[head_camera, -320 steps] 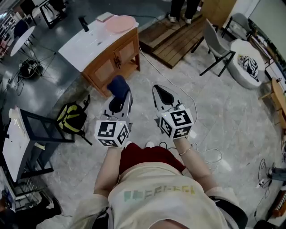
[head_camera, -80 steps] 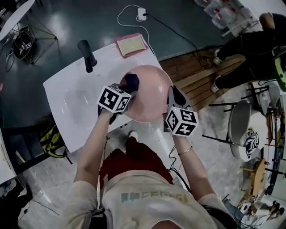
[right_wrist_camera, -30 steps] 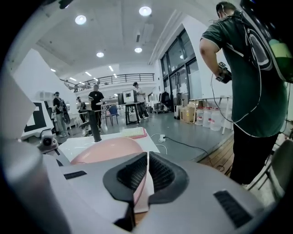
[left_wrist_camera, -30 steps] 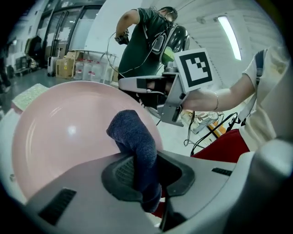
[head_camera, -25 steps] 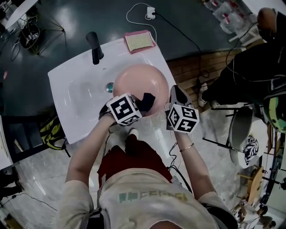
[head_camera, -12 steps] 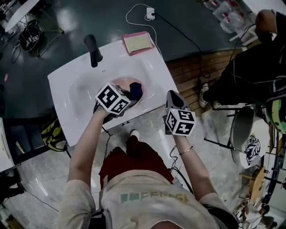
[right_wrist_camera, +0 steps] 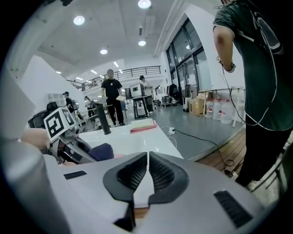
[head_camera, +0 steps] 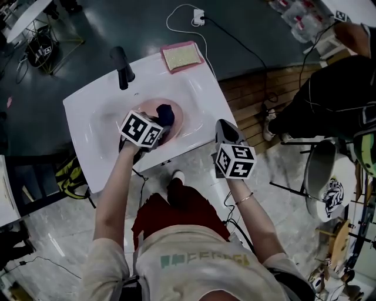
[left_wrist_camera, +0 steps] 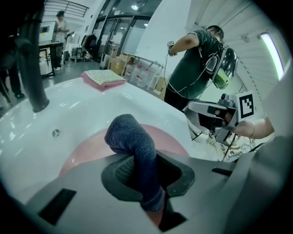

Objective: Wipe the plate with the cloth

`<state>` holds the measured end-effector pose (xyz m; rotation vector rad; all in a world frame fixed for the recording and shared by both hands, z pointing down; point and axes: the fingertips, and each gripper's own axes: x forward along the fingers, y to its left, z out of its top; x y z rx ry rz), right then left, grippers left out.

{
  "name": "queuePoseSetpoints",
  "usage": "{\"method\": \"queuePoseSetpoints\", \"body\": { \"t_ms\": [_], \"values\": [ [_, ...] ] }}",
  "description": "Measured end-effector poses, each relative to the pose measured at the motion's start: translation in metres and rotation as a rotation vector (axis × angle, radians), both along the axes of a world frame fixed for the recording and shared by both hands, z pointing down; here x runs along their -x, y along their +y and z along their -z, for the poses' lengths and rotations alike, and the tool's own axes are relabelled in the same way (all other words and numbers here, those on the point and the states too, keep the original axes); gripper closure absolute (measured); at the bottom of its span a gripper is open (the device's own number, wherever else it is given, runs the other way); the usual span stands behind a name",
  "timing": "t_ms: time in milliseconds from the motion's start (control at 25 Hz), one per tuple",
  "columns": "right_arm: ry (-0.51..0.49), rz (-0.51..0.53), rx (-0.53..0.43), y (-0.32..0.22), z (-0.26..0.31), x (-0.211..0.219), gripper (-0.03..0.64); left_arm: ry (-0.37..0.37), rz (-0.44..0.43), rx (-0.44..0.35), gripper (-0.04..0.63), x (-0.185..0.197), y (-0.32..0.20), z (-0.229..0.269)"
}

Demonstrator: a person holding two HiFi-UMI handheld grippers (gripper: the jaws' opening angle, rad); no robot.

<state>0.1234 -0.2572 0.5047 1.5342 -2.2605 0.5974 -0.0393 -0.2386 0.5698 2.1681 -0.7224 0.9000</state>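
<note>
A pink plate (head_camera: 178,119) lies flat in the basin of the white sink (head_camera: 88,144). My left gripper (head_camera: 156,126) hovers just over the plate, shut on a dark blue cloth (head_camera: 165,111). In the left gripper view the cloth (left_wrist_camera: 133,139) sticks up from between the jaws, its rolled end above the plate (left_wrist_camera: 170,142). My right gripper (head_camera: 222,131) sits off the sink's front right corner, clear of the plate. Its jaws (right_wrist_camera: 147,172) are shut and hold nothing. From there the cloth (right_wrist_camera: 101,151) shows at the left.
A black faucet (head_camera: 120,67) stands at the sink's back. A yellow sponge on a pink mat (head_camera: 181,56) lies on the back right corner. A person in dark green (head_camera: 329,88) stands close on the right, on a wooden platform (head_camera: 252,88). A white cable (head_camera: 176,17) runs behind the sink.
A second ago the plate was held up over the sink, my right gripper at its rim. Now it lies in the basin, the right gripper has drawn back, and the left has followed it down.
</note>
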Motion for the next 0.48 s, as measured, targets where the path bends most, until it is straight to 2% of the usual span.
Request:
{"method": "queuePoseSetpoints", "body": {
  "t_ms": [200, 480],
  "values": [
    [-0.017, 0.036, -0.009, -0.001, 0.003, 0.012, 0.574, 0.022, 0.158, -0.099, 0.515, 0.026, -0.018, 0.009],
    [-0.061, 0.093, -0.047, -0.002, 0.018, 0.032, 0.574, 0.081, 0.389, -0.299, 0.515, 0.058, -0.031, 0.050]
  ]
}}
